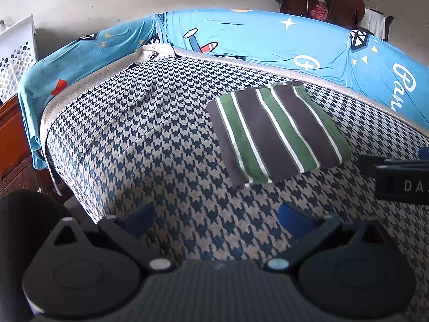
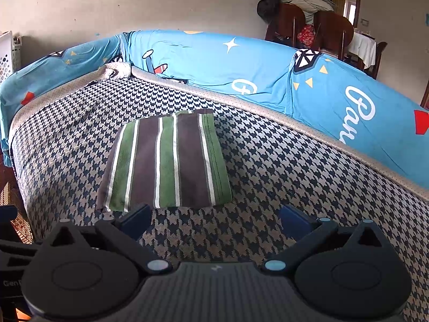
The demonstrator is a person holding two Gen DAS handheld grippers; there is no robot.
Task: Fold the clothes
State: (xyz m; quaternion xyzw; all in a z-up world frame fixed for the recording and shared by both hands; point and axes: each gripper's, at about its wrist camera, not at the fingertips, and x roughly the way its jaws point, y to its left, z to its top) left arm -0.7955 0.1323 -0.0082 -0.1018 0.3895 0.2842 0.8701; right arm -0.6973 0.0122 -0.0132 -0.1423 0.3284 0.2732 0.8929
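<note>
while both tools gape, the striped cloth (image 2: 165, 161) lies seemingly folded.

The left claw (image 1: 214, 217) and the right claw (image 2: 214, 218) are both spread wide with nothing between their blue fingertips (image 1: 140, 218), each held low and apart from the folded striped garment (image 2: 166, 161), the right claw's tips nearest its front edge, the left claw off to its left.

Place: home living room
Evidence: sofa (image 2: 268, 161) with cartoon-print cover (image 2: 241, 67); wooden chairs (image 2: 332, 29); laundry basket (image 1: 16, 56)
</note>
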